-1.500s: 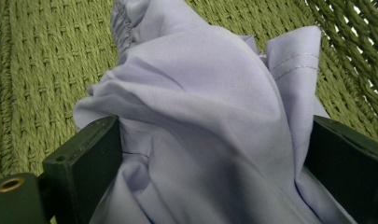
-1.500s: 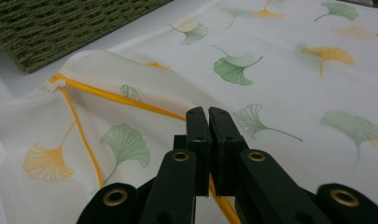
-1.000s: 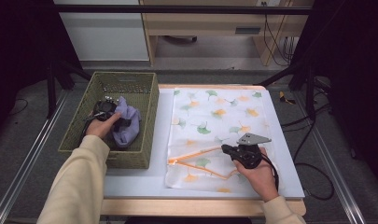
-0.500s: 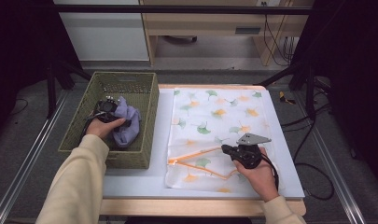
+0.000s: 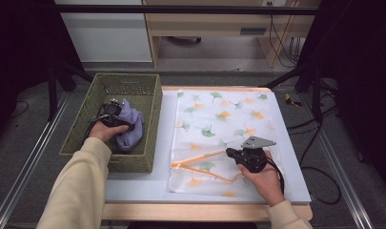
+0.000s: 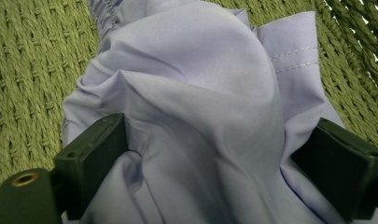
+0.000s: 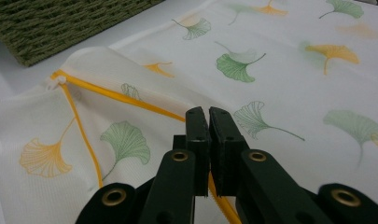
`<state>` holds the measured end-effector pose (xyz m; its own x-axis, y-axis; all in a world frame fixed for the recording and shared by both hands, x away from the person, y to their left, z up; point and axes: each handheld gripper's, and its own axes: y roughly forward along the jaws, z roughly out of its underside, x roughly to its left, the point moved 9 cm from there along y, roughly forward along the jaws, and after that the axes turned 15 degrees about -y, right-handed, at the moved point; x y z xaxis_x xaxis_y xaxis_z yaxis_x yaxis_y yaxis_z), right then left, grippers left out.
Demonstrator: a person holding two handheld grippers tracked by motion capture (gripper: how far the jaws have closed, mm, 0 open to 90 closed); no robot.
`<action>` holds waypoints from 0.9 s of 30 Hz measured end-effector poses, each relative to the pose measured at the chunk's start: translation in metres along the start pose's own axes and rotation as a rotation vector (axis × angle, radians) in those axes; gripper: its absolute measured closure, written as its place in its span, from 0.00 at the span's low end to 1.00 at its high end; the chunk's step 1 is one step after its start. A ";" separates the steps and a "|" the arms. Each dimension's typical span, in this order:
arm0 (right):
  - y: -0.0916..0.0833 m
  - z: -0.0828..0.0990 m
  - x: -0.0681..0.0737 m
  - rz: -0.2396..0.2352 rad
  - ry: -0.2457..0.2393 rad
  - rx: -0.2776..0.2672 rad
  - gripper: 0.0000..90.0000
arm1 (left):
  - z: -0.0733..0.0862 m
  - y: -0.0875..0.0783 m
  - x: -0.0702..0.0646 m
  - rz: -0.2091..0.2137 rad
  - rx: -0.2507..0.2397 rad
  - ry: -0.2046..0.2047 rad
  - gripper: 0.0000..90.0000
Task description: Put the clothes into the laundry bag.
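Between the wide-set jaws of your left hand-held gripper (image 6: 214,154) bulges a lilac cloth (image 6: 200,93), bunched and creased, with a stitched hem showing on the side of the far jaw. The jaws have just been closing a little and stand against the cloth on either side; whether they already press it firmly you cannot tell from the gripper's own view. Beneath and around that gripper lies the woven green basket (image 5: 147,102), and the cloth, its sole visible content, sits inside it, heaped towards the wall nearest the counter (image 5: 164,124).

Your right hand-held gripper (image 7: 208,116) is clenched, its two black jaws pressed together on the yellow zip edge (image 7: 126,99) of a white mesh bag (image 7: 280,74) printed with green and orange ginkgo leaves. Ahead of that gripper the zip runs away to a corner where the upper layer of the bag is lifted off the lower, leaving the mouth slightly open. The bag lies flat on the pale counter, spread out beyond and beside the gripper, with the basket's outer wall just past the bag's far corner. Seen from the high view, your two hands are well apart.
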<state>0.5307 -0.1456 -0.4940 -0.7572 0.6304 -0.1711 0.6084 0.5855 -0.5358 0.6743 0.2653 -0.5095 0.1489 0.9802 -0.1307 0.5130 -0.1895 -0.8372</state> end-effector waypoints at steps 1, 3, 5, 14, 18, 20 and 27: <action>0.000 0.000 0.000 0.000 0.001 -0.001 0.97 | 0.000 0.000 0.000 0.000 0.003 0.002 0.17; 0.000 0.000 0.000 -0.001 0.001 0.000 0.97 | 0.000 -0.001 0.001 0.000 0.006 0.006 0.21; 0.000 0.000 0.000 -0.003 -0.002 0.001 0.97 | 0.000 -0.001 0.001 0.002 0.001 -0.001 0.25; 0.001 0.000 0.000 -0.004 0.002 -0.001 0.96 | 0.000 -0.002 0.001 0.000 0.009 0.018 0.38; 0.001 0.000 0.001 -0.006 0.002 0.000 0.96 | 0.000 -0.002 0.000 0.006 0.004 0.018 0.37; 0.001 0.000 0.001 -0.006 0.003 -0.001 0.96 | 0.000 -0.002 0.000 0.009 0.007 0.021 0.34; 0.001 0.000 0.001 -0.007 0.006 -0.001 0.95 | 0.002 -0.001 -0.001 0.006 0.018 0.040 0.34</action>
<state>0.5307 -0.1444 -0.4946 -0.7600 0.6293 -0.1624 0.6034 0.5902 -0.5363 0.6717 0.2651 -0.5094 0.1853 0.9760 -0.1145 0.4968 -0.1936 -0.8460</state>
